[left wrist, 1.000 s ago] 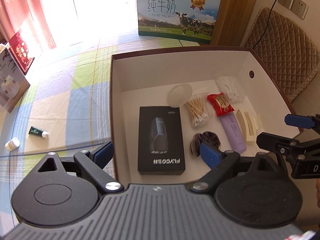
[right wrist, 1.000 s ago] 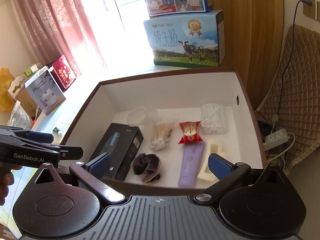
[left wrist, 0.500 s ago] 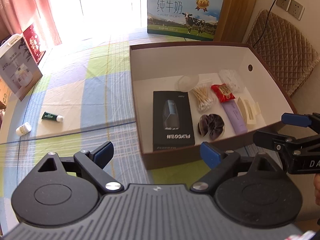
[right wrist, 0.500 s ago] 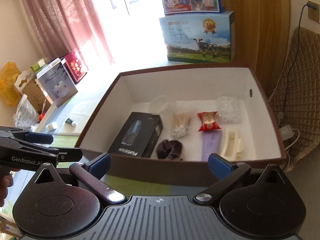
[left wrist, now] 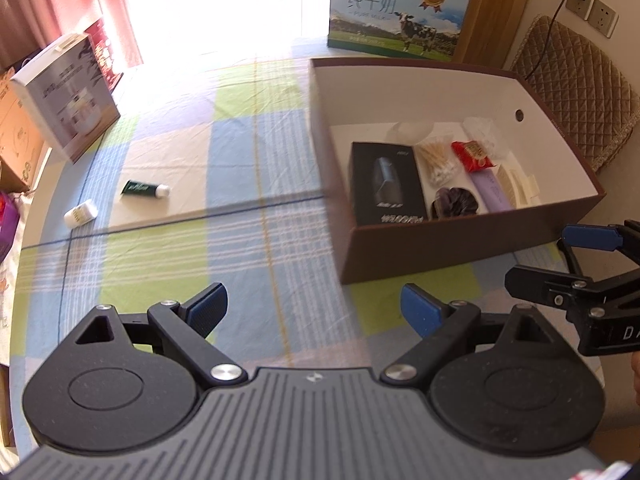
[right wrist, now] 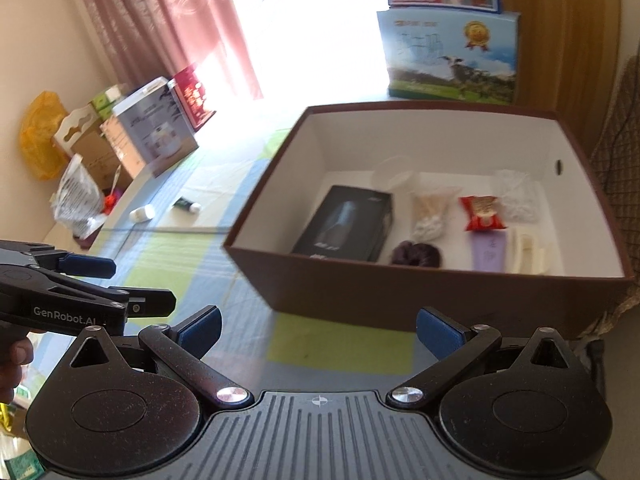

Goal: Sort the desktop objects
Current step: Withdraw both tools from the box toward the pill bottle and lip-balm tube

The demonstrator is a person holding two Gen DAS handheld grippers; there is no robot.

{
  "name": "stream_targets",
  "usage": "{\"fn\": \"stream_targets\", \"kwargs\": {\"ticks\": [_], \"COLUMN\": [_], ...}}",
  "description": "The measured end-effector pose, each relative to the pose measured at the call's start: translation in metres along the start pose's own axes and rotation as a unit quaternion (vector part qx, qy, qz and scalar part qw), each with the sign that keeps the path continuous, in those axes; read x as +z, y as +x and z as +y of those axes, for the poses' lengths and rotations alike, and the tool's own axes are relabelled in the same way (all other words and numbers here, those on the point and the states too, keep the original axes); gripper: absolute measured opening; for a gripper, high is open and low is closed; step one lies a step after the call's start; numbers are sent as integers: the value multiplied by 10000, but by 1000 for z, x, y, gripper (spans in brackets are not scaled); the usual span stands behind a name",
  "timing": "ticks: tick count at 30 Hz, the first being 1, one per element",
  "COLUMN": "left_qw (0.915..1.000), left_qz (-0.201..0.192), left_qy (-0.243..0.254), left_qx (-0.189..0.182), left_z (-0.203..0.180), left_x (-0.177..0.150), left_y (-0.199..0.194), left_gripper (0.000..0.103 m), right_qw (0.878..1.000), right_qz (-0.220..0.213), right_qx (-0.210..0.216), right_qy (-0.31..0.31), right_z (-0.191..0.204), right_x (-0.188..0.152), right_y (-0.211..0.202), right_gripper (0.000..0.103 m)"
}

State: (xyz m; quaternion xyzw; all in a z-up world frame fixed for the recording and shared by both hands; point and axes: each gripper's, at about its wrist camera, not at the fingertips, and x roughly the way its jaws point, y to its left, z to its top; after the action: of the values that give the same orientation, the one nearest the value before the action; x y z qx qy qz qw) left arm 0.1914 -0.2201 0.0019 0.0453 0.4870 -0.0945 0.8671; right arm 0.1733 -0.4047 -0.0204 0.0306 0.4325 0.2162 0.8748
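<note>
- Ahead and to the right of the left claw stands a brown box with a white inside, resting on the checked tabletop.
- Both claws hang above the tabletop with nothing between their blue pads — the left claw's jaws stand wide apart, and so do those of the right claw.
- Inside the box, from the right claw's view, a black carton lies at the left, with a dark scrunchie just beside its near corner.
- Further right in the box lie a bundle of cotton swabs, a red sachet, a lilac tube and a cream clip; a clear packet sits behind them near the far wall.
- Well to the left of the left claw, out on the tabletop, a small green tube and a little white bottle lie near each other but apart.
- Beyond the box, a milk carton box stands at the tabletop's far edge.
- At the left edge of the right wrist view, a hand grips the left claw's handle.
</note>
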Motion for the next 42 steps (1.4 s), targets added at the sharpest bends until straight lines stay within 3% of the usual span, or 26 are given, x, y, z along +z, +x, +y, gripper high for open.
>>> {"fn": "stream_targets", "kwargs": {"ticks": [42], "left_qw": [9960], "left_qz": [313], "left_qy": [-659], "left_qx": [512], "left_z": [149], "left_x": [-60], "left_y": [-16], "left_gripper": [92], "right_qw": [9956], "right_qz": [676], "right_qx": [471], "right_qy": [-442], "right_z": [147], "right_x": [-14], "right_y": [87], "right_gripper": [101]}}
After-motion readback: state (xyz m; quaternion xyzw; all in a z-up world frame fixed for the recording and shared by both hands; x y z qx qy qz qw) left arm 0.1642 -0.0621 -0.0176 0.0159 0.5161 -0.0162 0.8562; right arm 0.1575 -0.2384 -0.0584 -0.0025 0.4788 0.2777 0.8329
